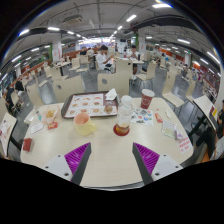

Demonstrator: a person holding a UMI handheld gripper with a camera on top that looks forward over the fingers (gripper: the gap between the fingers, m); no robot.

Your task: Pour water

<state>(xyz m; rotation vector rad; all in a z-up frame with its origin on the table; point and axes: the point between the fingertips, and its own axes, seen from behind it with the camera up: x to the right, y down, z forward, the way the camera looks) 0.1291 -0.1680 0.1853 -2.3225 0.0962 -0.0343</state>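
Currently logged: gripper (pixel 111 158) was released, fingers spread wide and holding nothing, purple pads (pixel 77 154) facing each other over bare table (pixel 110 170).

Task items sat beyond the fingers, well apart from them. A clear cup (pixel 123 117) stood upright on a small red-rimmed saucer (pixel 122 130), roughly on the centreline between the fingers. Contents of the cup couldn't be told. A red paper cup (pixel 147 98) stood farther back, off toward the right finger's side, upright, white rim.

An orange-topped container (pixel 83 124) sat beyond the left finger, near the front edge of a tray (pixel 89 105) with round items on it. A white box (pixel 111 97) stood at the tray's right end. Cards (pixel 163 118) lay scattered on the right side of the table. More tables and chairs filled the room behind.
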